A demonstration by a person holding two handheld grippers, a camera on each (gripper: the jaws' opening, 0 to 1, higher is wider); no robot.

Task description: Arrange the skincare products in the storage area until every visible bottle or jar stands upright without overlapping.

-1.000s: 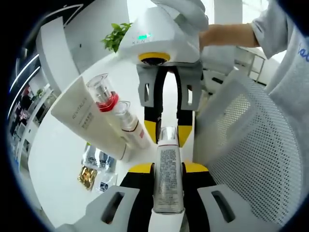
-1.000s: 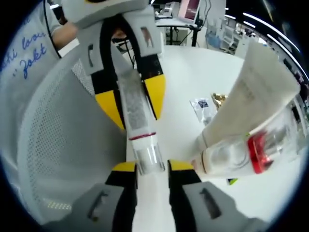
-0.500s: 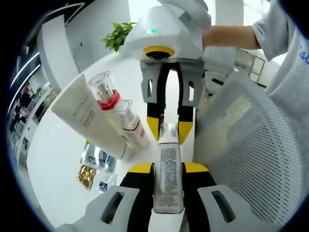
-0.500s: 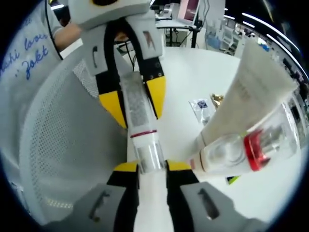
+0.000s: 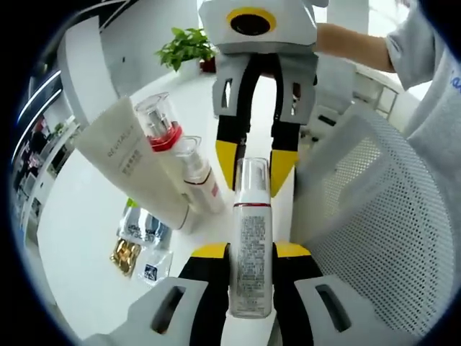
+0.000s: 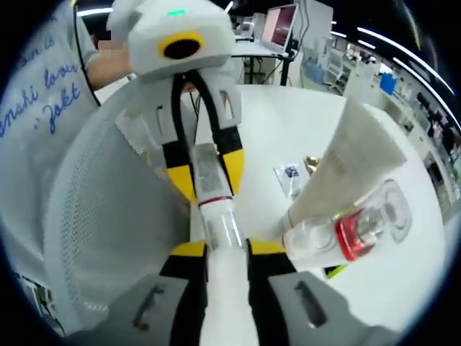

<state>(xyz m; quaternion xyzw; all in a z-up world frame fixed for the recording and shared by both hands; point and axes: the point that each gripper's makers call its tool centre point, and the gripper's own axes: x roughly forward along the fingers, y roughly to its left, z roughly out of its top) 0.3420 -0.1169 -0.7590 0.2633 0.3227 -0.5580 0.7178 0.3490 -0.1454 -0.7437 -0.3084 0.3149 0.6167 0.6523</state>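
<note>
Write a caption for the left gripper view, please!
Left gripper holds a clear-capped bottle while the right gripper reaches its cap.

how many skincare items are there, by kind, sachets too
pump bottles: 3 (held bottle, red-collared bottle, small bottle)
tubes: 1 (white tube)
sachets: 3 (clear sachet, gold sachet, blue-marked sachet)
total: 7

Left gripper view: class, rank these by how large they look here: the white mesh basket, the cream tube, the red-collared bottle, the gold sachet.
1. white mesh basket
2. cream tube
3. red-collared bottle
4. gold sachet

The basket sits nearest the camera and the fisheye stretches it, so its lead may be overstated.
</note>
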